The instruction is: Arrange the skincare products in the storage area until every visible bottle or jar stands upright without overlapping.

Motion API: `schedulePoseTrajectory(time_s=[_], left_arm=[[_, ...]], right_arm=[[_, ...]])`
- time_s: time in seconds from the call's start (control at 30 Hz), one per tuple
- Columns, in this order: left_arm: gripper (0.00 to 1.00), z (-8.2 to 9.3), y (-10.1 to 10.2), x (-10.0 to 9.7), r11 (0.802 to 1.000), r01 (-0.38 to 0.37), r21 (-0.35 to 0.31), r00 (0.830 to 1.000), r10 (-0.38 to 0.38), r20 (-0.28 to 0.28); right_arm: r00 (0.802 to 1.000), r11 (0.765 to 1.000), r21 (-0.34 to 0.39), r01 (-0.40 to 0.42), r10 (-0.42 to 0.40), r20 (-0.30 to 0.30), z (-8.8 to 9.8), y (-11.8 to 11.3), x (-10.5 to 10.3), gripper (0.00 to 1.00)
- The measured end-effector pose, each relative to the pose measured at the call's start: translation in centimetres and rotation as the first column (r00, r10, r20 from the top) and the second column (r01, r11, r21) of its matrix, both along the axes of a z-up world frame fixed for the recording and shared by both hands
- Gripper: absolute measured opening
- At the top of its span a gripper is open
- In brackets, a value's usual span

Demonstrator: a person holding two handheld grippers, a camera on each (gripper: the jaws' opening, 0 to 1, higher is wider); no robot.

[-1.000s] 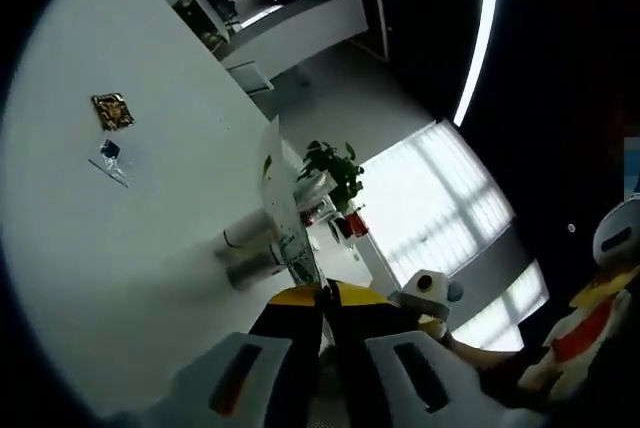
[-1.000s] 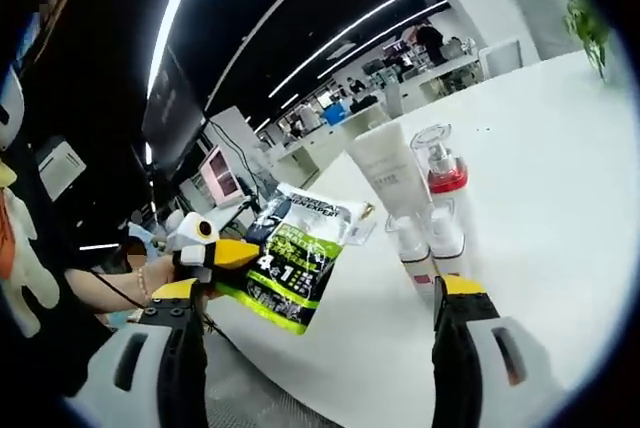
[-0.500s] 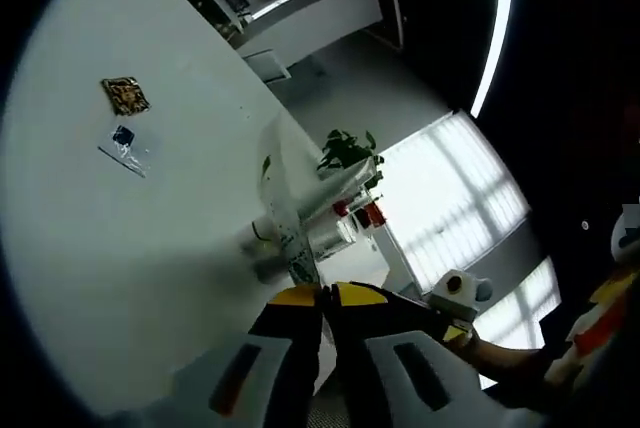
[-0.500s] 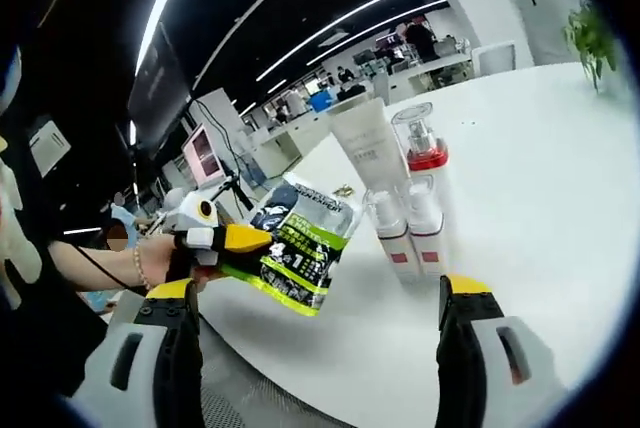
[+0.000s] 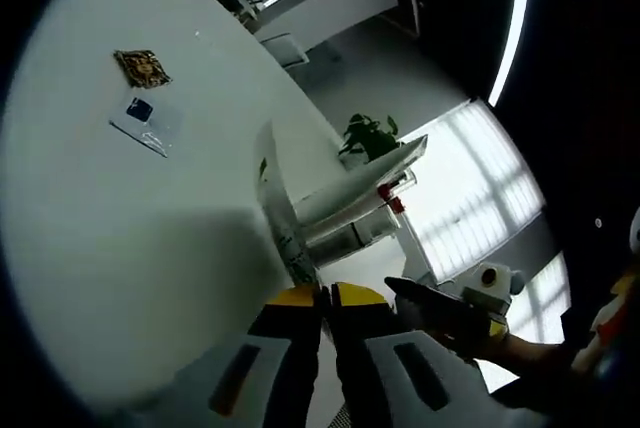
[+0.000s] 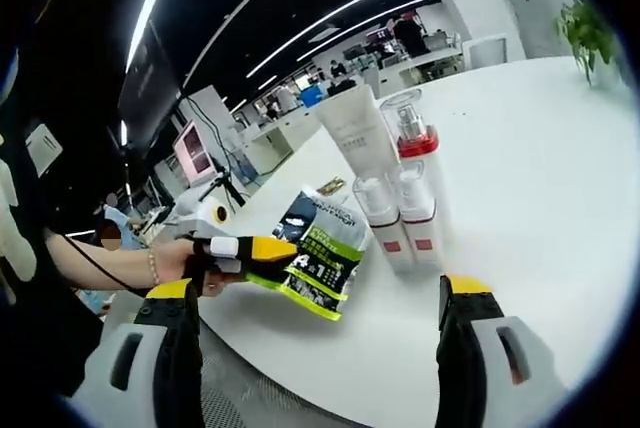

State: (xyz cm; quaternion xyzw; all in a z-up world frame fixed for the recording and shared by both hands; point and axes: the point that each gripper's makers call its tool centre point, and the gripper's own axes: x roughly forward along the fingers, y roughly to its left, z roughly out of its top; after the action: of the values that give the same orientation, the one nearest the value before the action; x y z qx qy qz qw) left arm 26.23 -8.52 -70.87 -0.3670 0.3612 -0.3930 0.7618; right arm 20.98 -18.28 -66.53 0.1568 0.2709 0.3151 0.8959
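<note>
A green and black pouch hangs low over the white table, just left of the bottles, with my left gripper shut on its near edge. In the left gripper view the jaws pinch the pouch, seen edge-on. A white tube, a clear-capped bottle with a red band and two small white bottles stand upright together. My right gripper is open in front of them, holding nothing, and it shows again in the left gripper view.
Two small flat packets lie far out on the table. A potted plant stands beyond the table's far side. A hand holds the left gripper at the table's near edge.
The left gripper has brought the pouch down and closer to the bottles, from raised in the air to low over the table. The right gripper stays open.
</note>
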Motion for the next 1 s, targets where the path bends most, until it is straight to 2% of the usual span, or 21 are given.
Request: schedulePoseTrajectory(time_s=[0.17,0.37,0.57,0.63,0.77,0.9,1.0], left_arm=[[0.00,-1.0,-0.1,-0.1,0.999,0.004,0.049,1.000,-0.004,-0.005],[0.00,-2.9,0.7,0.4,0.992,-0.014,0.125,1.000,0.016,-0.012],[0.00,-3.7,1.2,0.5,0.981,-0.022,0.194,1.000,0.019,0.018],[0.01,-4.1,1.2,0.4,0.965,-0.023,0.260,0.999,0.012,0.044],[0.04,-4.9,1.8,0.8,0.918,-0.016,0.396,0.989,-0.042,0.138],[0.06,-4.9,1.9,1.2,0.886,-0.001,0.464,0.974,-0.104,0.201],[0.08,-5.2,2.2,1.4,0.865,0.010,0.501,0.966,-0.138,0.220]], right_arm=[[1.000,1.000,-0.004,-0.001,0.001,-0.005,-0.1,0.1,-0.1,1.00],[1.000,1.000,-0.006,-0.003,0.003,-0.010,-0.2,0.1,-0.1,1.00],[1.000,1.000,-0.005,-0.004,0.004,-0.015,-0.3,0.2,-0.2,1.00],[1.000,1.000,-0.004,-0.005,0.005,-0.018,-0.4,0.2,-0.2,1.00],[1.000,1.000,-0.005,-0.012,0.012,-0.023,-0.4,0.3,-0.3,1.00],[1.000,1.000,-0.004,-0.011,0.011,-0.024,-0.4,0.3,-0.3,1.00],[1.000,1.000,-0.002,-0.009,0.009,-0.025,-0.4,0.3,-0.3,1.00]])
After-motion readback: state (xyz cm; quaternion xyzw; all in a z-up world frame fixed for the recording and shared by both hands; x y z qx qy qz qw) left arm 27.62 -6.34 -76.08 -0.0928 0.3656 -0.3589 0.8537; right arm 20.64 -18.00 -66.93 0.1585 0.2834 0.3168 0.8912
